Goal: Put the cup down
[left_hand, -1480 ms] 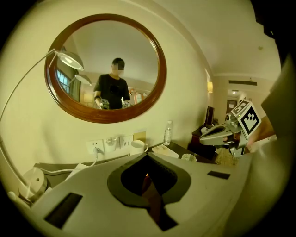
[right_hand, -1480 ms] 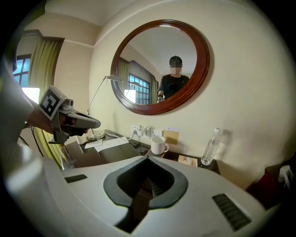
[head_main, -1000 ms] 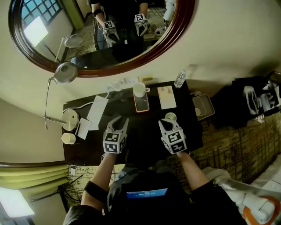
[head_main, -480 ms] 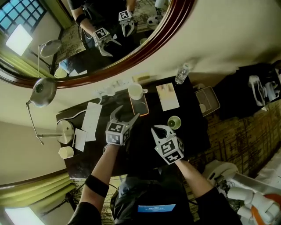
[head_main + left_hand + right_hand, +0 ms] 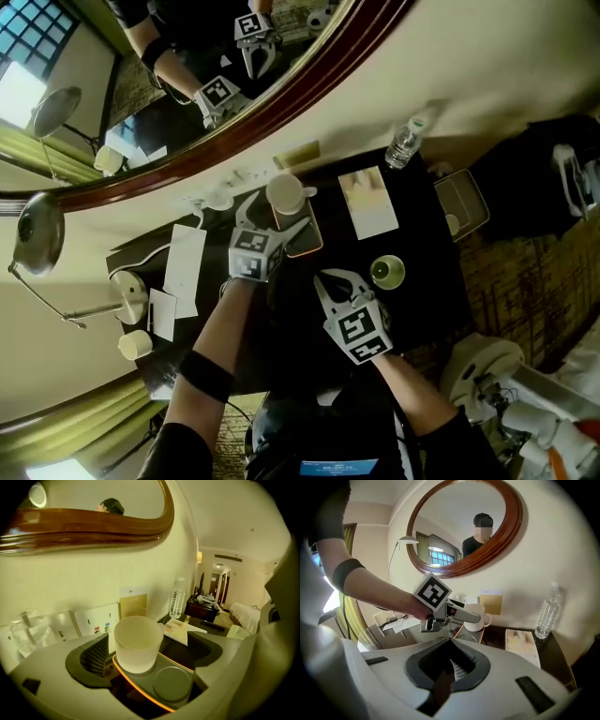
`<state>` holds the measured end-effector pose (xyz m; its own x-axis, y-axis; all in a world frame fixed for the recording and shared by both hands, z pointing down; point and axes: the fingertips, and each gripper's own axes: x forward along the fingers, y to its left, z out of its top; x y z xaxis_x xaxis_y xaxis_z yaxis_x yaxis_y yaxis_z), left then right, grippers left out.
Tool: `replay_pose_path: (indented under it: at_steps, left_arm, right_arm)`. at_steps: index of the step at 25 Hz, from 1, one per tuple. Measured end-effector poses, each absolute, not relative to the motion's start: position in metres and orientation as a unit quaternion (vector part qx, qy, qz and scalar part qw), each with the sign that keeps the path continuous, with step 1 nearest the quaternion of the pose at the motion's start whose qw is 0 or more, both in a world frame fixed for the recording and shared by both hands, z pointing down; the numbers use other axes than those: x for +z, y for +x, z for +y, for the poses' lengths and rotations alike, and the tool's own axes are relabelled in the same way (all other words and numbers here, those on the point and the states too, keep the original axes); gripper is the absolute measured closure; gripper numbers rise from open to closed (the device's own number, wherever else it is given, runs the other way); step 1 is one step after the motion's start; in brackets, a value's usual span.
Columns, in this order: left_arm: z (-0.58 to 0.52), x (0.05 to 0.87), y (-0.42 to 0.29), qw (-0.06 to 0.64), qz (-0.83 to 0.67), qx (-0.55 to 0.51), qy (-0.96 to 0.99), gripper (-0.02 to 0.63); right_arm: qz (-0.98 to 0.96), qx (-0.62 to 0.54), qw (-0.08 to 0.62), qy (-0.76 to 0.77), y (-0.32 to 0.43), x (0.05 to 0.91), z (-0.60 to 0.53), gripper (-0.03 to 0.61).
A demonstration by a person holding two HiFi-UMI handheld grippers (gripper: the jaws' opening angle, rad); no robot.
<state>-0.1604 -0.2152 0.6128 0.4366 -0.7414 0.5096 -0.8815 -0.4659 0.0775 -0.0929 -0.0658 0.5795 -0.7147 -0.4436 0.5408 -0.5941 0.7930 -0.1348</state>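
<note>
Forward came the left gripper (image 5: 274, 214), jaws just opened wide around the upright white cup (image 5: 137, 641); right gripper (image 5: 450, 667) pinched together.

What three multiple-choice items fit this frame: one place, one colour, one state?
1. The white cup stands: A on the tray; B in a drawer; C on a stack of plates.
2. The tray's rim is: A blue; B orange; C green.
3. The left gripper is: A shut on the cup; B shut, empty; C open around the cup.
Key: 1 A, its base sits in one of the tray's round recesses. 2 B, an orange line edges it. 3 C, its jaws have just been opening and stand wide apart, with the cup between them.
</note>
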Motion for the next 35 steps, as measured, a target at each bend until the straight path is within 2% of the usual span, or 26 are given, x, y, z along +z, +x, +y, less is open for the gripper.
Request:
replay_pose_path:
  at_steps: [9,11,12,13,21,35]
  left_arm:
    - [-0.252,0.649,-0.160,0.137,-0.480,0.218,0.839,0.086]
    - [-0.254,0.636,-0.156,0.139,-0.488,0.222,0.832,0.093]
    - [-0.254,0.629,-0.155,0.139,-0.494,0.222,0.829,0.168]
    - [-0.254,0.626,-0.155,0.136,-0.498,0.223,0.827,0.186]
    - [-0.254,0.632,-0.161,0.113,-0.501,0.224,0.828,0.192]
    - [-0.194,0.577,-0.134,0.123,-0.512,0.214,0.823,0.192]
  right_arm:
    - [-0.912,0.166,0.234,0.293,-0.093,0.597,-0.072,0.563]
    - [-0.912,0.168,0.233,0.294,-0.091,0.599,-0.072,0.564]
    - [-0.911,0.168,0.233,0.294,-0.090,0.600,-0.071,0.563]
    - [-0.911,0.170,0.234,0.294,-0.089,0.600,-0.070,0.563]
    - [-0.908,0.175,0.238,0.297,-0.078,0.605,-0.067,0.563]
    - [-0.906,0.186,0.242,0.294,-0.051,0.591,-0.044,0.563]
